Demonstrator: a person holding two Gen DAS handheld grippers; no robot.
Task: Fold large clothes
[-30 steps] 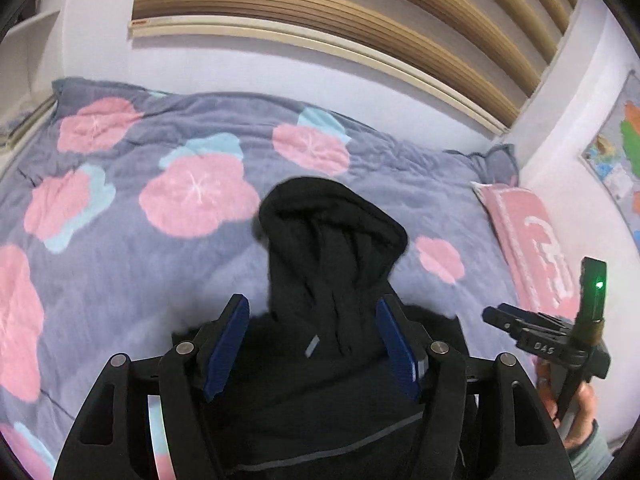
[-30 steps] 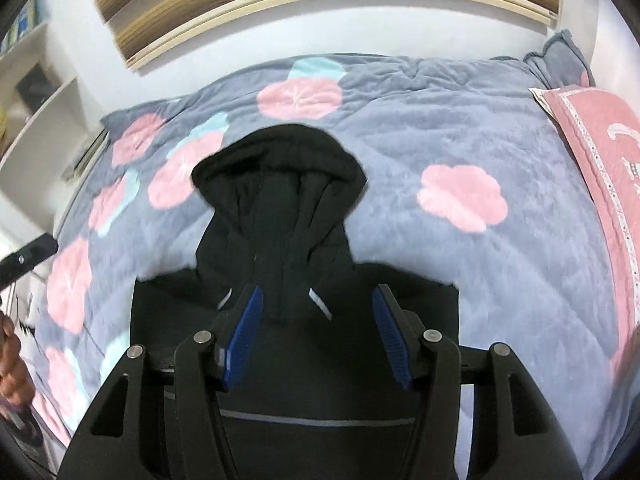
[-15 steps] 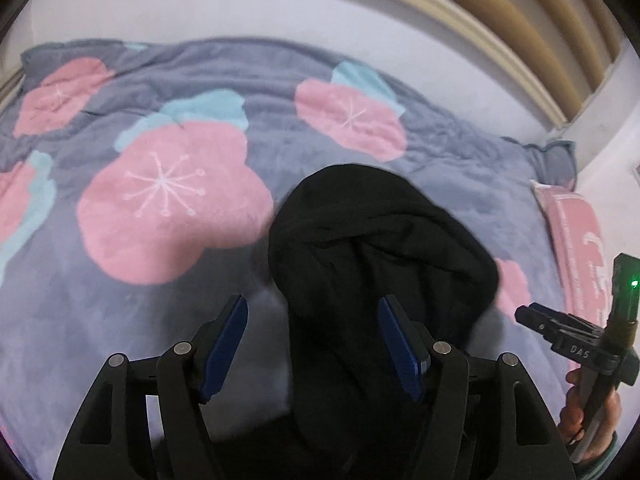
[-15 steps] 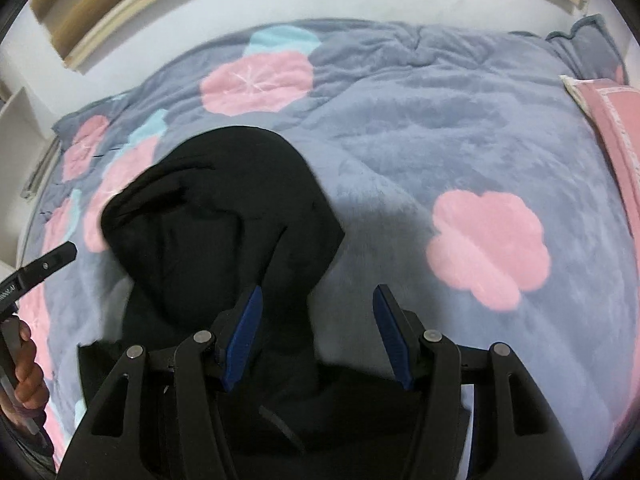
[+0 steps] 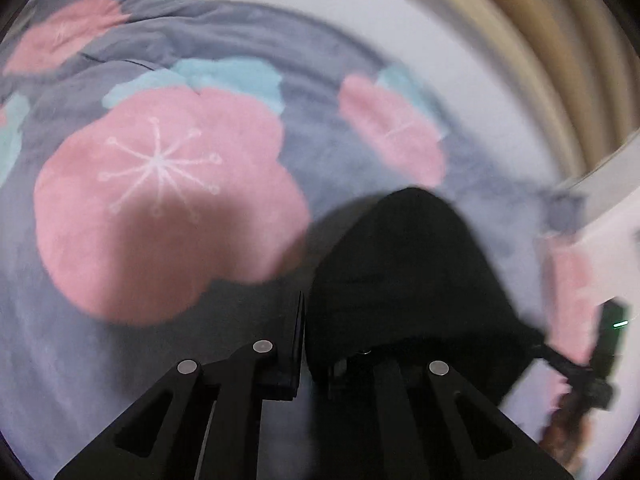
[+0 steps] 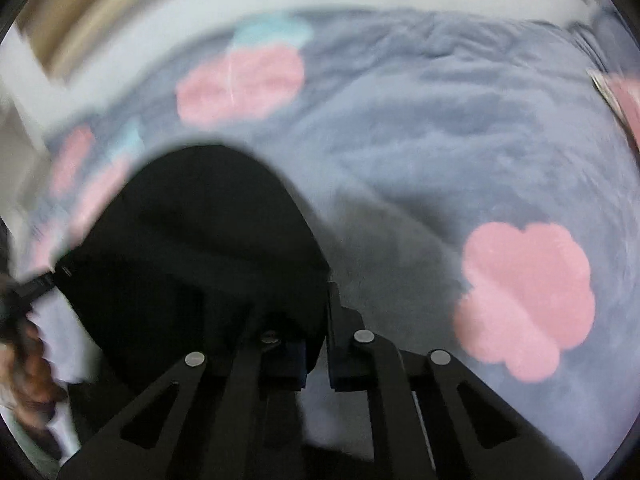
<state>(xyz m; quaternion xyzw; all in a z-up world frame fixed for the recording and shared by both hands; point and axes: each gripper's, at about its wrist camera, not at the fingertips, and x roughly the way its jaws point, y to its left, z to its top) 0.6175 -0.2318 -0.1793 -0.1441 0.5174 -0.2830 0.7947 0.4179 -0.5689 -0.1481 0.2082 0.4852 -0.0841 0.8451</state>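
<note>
A black hoodie lies on the bed; only its hood shows, in the left wrist view (image 5: 408, 280) and in the right wrist view (image 6: 200, 248). My left gripper (image 5: 306, 320) is shut on the hood's left edge. My right gripper (image 6: 326, 304) is shut on the hood's right edge. The hood fabric drapes over the inner finger of each gripper. The other gripper shows at the frame edge in each view, the right gripper (image 5: 592, 364) and the left gripper (image 6: 28, 288). Both views are blurred by motion.
The grey blanket with pink and teal flowers (image 5: 160, 184) covers the bed (image 6: 460, 140). A pink pillow (image 5: 572, 280) lies at the right by the white wall. A wooden slatted headboard (image 5: 560, 40) runs behind the bed.
Both grippers moved forward to the hood's sides and closed on its edges. They were open half a second ago. The views now blur with motion.
</note>
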